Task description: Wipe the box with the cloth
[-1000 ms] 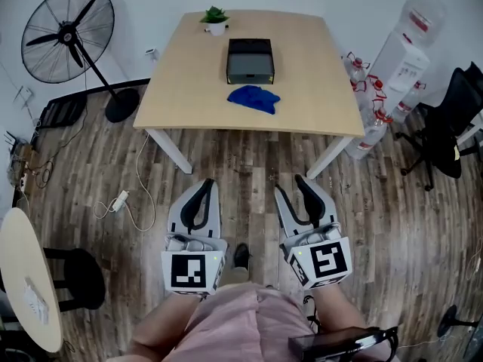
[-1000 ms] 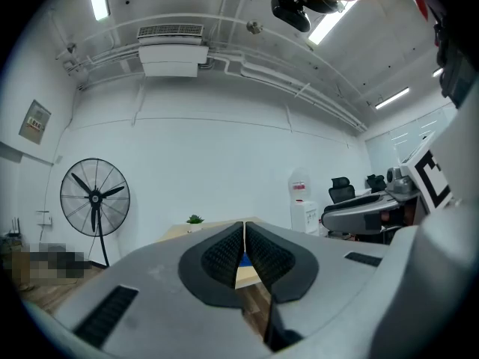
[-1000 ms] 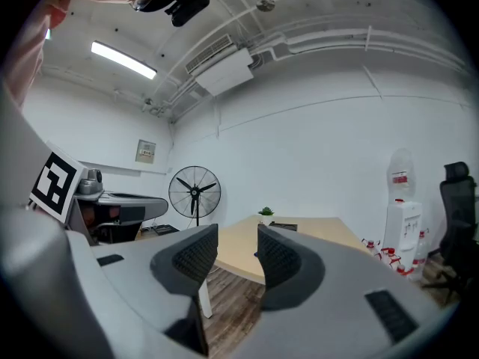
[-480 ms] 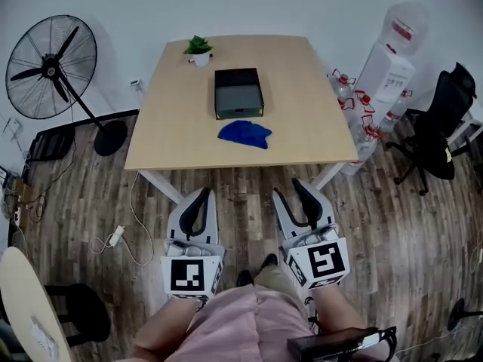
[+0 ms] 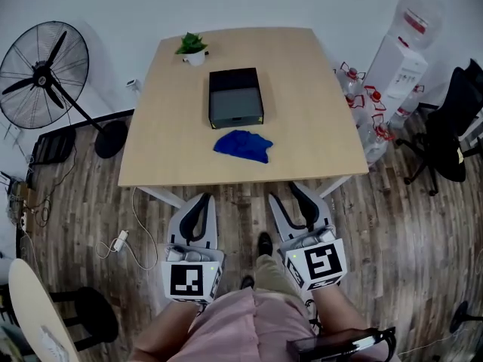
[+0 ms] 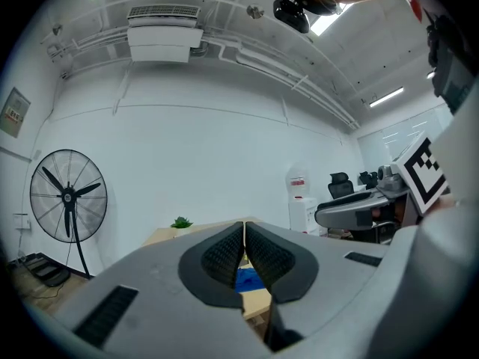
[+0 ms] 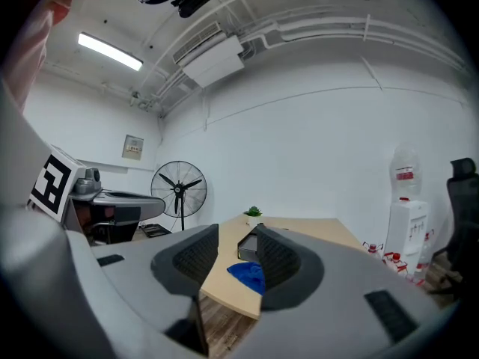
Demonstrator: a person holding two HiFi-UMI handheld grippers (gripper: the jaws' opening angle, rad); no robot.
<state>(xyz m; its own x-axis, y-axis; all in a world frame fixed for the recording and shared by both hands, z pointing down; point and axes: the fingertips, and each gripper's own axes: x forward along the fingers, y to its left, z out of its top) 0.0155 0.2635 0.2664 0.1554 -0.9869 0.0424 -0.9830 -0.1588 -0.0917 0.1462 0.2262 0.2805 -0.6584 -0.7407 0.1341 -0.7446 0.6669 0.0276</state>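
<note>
One wooden table (image 5: 317, 127) fills the middle of the head view; everything else is placed off it. Standing fan (image 5: 38, 70) is on the floor off the table's left side. Water dispenser (image 5: 400, 51) stands off its far right corner.

Left gripper (image 5: 202, 199) and right gripper (image 5: 290, 193) are held low over the floor, just short of the table's near edge, side by side and pointing at the table. Left gripper: pads pressed together, nothing between them. Right gripper: jaws a moderate gap apart and empty. Only the table's near edge and the cloth show through that gap, well off.

Box (image 5: 235, 96), dark, sits mid-table toward the far side. Cloth (image 5: 242, 145), blue and bunched, lies on the table just nearer than the box, with a thin strip of wood between them. Small potted plant (image 5: 193, 48) is at the table's far left corner.

Step looks like the approach: cloth not yet picked up, wiping not begun. Next move likely calls for closing in on the table, lowering the parted right gripper over the cloth and pinching a fold. The left gripper would have to open if it is to steady the box.
</note>
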